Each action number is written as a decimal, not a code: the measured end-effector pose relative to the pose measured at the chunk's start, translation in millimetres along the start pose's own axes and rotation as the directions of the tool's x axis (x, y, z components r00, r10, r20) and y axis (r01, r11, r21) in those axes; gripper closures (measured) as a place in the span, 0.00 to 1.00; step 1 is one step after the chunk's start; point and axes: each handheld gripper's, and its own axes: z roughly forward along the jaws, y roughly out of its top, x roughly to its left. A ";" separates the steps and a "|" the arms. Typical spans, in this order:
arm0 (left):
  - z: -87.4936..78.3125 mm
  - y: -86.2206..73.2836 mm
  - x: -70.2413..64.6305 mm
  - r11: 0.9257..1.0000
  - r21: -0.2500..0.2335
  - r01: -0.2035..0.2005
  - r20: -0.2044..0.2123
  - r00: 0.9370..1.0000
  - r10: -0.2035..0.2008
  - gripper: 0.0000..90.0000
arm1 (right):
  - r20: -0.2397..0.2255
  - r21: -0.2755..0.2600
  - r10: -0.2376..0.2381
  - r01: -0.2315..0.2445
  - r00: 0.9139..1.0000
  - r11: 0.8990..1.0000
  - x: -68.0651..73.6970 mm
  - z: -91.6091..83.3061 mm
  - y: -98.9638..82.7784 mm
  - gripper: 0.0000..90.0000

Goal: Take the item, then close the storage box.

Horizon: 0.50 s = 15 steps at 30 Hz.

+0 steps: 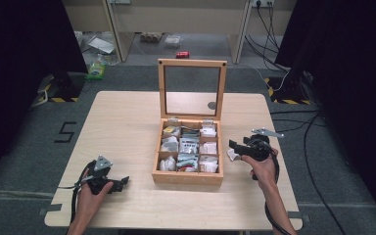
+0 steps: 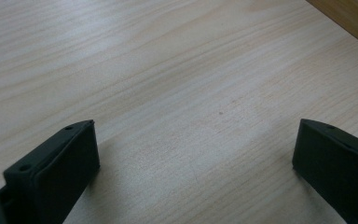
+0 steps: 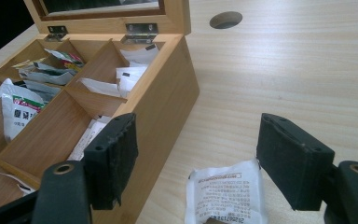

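Observation:
A wooden box (image 1: 188,178) stands mid-table with its glass-paned lid (image 1: 192,62) raised; its compartments hold several small packets. My right gripper (image 1: 234,147) is just right of the box, jaws pointing toward it. In the right gripper view its jaws (image 3: 196,128) stand apart, open, beside the box wall (image 3: 168,98). A white printed packet (image 3: 226,191) lies flat on the table between and below them, touching neither pad; it also shows by the jaws as a white packet (image 1: 231,154). My left gripper (image 1: 121,183) rests at the front left, open (image 2: 196,135) over bare wood.
The table (image 1: 127,117) has a round cable hole (image 1: 212,105) behind the box, right of the lid. Cables trail on the floor at the right. Dark curtains and stands flank the table, and shelving stands at the back.

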 end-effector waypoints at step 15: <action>-0.1 0.0 0.2 1.000 0.002 -0.003 0.000 1.000 0.003 0.00 | -0.026 -0.022 -0.008 0.007 1.000 1.000 6.5 0.0 5.1 0.31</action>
